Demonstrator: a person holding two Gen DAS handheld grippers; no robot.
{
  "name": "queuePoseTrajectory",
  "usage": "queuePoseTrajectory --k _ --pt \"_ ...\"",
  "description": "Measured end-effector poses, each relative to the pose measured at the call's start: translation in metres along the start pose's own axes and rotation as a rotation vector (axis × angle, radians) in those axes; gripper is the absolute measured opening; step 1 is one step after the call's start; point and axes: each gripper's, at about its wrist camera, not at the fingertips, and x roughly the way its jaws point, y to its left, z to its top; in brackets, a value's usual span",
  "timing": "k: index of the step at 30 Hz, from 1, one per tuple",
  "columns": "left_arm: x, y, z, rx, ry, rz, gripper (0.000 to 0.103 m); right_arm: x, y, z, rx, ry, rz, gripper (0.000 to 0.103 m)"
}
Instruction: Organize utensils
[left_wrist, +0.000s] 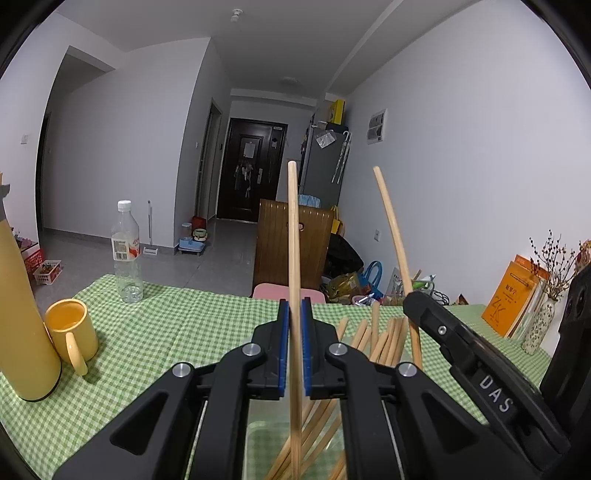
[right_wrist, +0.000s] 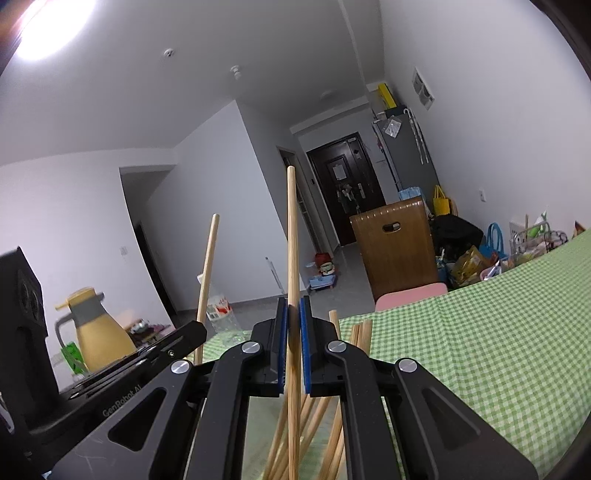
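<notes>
Left gripper (left_wrist: 294, 317): blue-padded fingers clamped on one upright pale wooden chopstick (left_wrist: 293, 240), its tip well above the fingertips. Right gripper (right_wrist: 293, 317): fingers likewise closed on a second wooden chopstick (right_wrist: 291, 240), which the left view shows tilted, right of its fingers. Below both: a clear glass container (left_wrist: 258, 439) of loose chopsticks (left_wrist: 384, 339) (count uncertain, ends overlapping). Open green checked tablecloth (left_wrist: 147, 332) lies left of the left fingers, bearing one yellow mug (left_wrist: 70, 328), one yellow flask (left_wrist: 22, 314), one clear plastic bottle (left_wrist: 126, 254). Only the left view shows the orange books (left_wrist: 511, 302) and one vase (left_wrist: 539, 325).
</notes>
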Motion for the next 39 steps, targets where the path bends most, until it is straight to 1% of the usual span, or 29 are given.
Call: queuePoseTrajectory --k 5,12,13,14,15,16,17,18,19,21,22,23,24,25,26,27,30,35,39 --pt "0.002 0.004 -0.008 0.005 0.010 0.000 0.004 0.001 0.012 -0.011 -0.081 0.009 -0.029 0.007" --pt "-0.002 0.007 -0.019 0.012 0.014 -0.008 0.004 -0.005 0.009 -0.018 -0.104 0.008 -0.049 0.007" --pt "-0.004 0.007 -0.021 0.015 0.010 -0.004 0.006 -0.007 0.010 -0.020 -0.109 0.012 -0.047 0.007" --pt "-0.007 0.008 -0.022 0.016 0.006 -0.007 0.012 -0.010 0.010 -0.022 -0.111 0.016 -0.047 0.008" --pt "-0.010 0.008 -0.022 0.016 0.002 -0.009 0.017 -0.012 0.009 -0.022 -0.109 0.017 -0.045 0.014" --pt "-0.016 0.010 -0.023 0.014 -0.010 -0.007 0.028 -0.016 0.009 -0.023 -0.110 0.020 -0.048 0.033" --pt "-0.022 0.012 -0.022 0.014 -0.022 -0.006 0.040 -0.021 0.008 -0.023 -0.110 0.021 -0.053 0.044" --pt "-0.027 0.013 -0.022 0.014 -0.030 -0.006 0.045 -0.024 0.006 -0.022 -0.108 0.014 -0.057 0.052" --pt "-0.034 0.015 -0.020 0.011 -0.041 -0.005 0.049 -0.031 0.005 -0.021 -0.107 0.003 -0.063 0.052" --pt "-0.049 0.021 -0.017 0.008 -0.062 0.002 0.052 -0.041 0.002 -0.021 -0.100 0.000 -0.066 0.054" --pt "-0.054 0.023 -0.015 0.007 -0.069 0.006 0.058 -0.047 0.001 -0.020 -0.095 -0.003 -0.068 0.061" --pt "-0.061 0.026 -0.014 0.006 -0.078 0.012 0.064 -0.053 -0.001 -0.020 -0.090 -0.007 -0.072 0.064" --pt "-0.070 0.029 -0.013 0.002 -0.088 0.017 0.068 -0.058 -0.001 -0.020 -0.086 -0.011 -0.077 0.073" --pt "-0.078 0.031 -0.013 0.000 -0.093 0.021 0.078 -0.065 -0.001 -0.019 -0.085 -0.015 -0.083 0.084" --pt "-0.085 0.033 -0.012 -0.001 -0.097 0.027 0.091 -0.071 0.000 -0.020 -0.087 -0.017 -0.093 0.089" --pt "-0.093 0.035 -0.013 -0.002 -0.107 0.037 0.096 -0.076 0.000 -0.020 -0.090 -0.018 -0.103 0.095" --pt "-0.115 0.038 -0.017 0.010 -0.128 0.059 0.096 -0.092 0.003 -0.024 -0.097 -0.016 -0.133 0.095" --pt "-0.142 0.039 -0.031 0.029 -0.117 0.079 0.096 -0.116 0.011 -0.034 -0.115 -0.006 -0.181 0.095" --pt "-0.162 0.041 -0.043 0.034 -0.116 0.097 0.096 -0.138 0.018 -0.041 -0.117 -0.015 -0.200 0.095"
